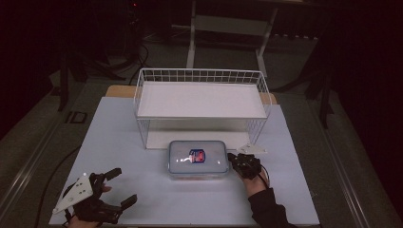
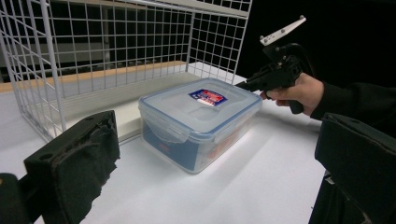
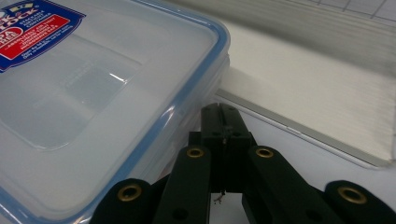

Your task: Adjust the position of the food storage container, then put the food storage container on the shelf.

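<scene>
Counter (image 1: 142, 199) surface, white, carries all items; positions below are given relative to the box (image 1: 198, 159). Nearest the person, well apart from the box on its left, the left gripper (image 1: 119, 186) rests low over the counter edge. Its fingers (image 2: 77, 163) stand wide apart and hold nothing; in the left gripper view the box lies ahead between them, untouched. Just beside the right end of the box, the right gripper (image 1: 232, 158) is held by a hand (image 1: 254, 183) in a dark sleeve. Its fingers (image 3: 223, 128) are pressed together with nothing between them, tips close against the box's right side below the lid rim; contact cannot be confirmed. The box is clear plastic with a blue-edged clip lid and a red-and-blue label (image 1: 197, 155) on top. It sits flat on the counter. Directly behind the box stands a white wire rack (image 1: 202, 90), its lower shelf (image 1: 161, 138) just beyond the box's far side.
</scene>
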Action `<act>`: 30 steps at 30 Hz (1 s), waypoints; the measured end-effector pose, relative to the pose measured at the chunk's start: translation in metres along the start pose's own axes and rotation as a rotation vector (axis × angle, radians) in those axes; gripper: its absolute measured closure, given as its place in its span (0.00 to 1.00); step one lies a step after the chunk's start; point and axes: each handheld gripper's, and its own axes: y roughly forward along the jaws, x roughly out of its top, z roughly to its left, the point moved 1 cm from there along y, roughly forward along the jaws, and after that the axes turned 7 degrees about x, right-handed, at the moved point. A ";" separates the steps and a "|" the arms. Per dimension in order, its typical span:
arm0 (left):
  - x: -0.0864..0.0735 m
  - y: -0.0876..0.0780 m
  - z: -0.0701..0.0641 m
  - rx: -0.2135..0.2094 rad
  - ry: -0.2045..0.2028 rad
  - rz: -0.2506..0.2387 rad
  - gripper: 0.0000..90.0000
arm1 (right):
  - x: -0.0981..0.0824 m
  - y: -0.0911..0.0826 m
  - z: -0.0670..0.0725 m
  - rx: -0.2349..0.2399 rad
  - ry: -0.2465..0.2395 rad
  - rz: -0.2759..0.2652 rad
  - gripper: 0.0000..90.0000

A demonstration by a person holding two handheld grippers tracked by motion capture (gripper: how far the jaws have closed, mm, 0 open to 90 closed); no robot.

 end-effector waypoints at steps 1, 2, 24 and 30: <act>0.000 0.000 0.000 -0.001 -0.001 0.001 0.00 | 0.000 0.000 0.000 0.000 -0.002 0.001 1.00; 0.000 0.000 0.000 -0.001 -0.001 0.001 0.00 | 0.000 0.000 0.000 0.000 -0.002 0.001 1.00; 0.004 0.032 -0.003 0.023 -0.027 0.178 0.00 | -0.012 -0.050 0.000 0.008 -0.060 -0.103 0.39; 0.020 0.054 -0.005 0.013 -0.049 0.248 0.00 | -0.009 -0.070 0.005 0.094 -0.096 -0.154 0.15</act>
